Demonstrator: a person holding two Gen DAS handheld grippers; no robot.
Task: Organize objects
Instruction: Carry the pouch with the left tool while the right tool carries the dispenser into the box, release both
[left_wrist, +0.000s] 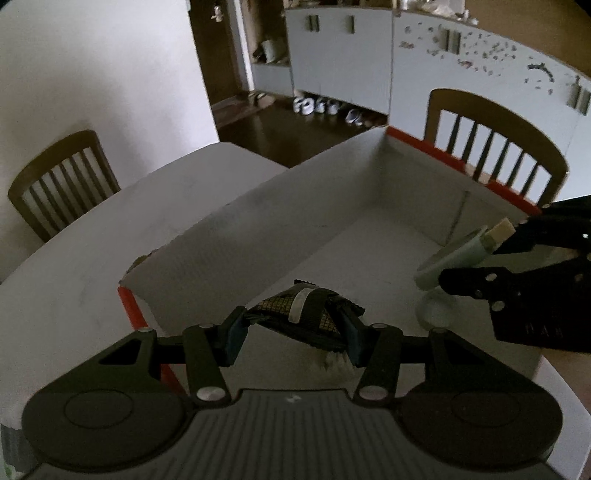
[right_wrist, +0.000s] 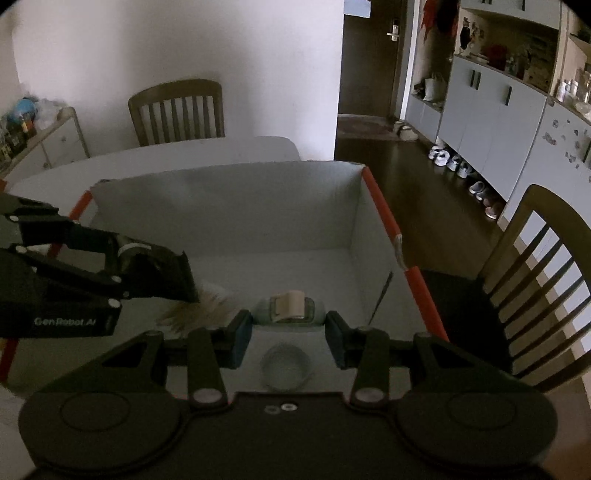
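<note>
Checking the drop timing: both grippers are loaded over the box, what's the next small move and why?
Probably lower a little more, then open. The left gripper is shut on a dark packet and the right gripper on a pale green object, both above the floor of the white box, not resting on it.

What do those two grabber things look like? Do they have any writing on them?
Both are black. The left gripper and the right gripper each have flat linkage bars with silver rivets, two round discs at the base, and dark blue-grey pads. The left one's side reads "GenRobot.AI" in white.
</note>
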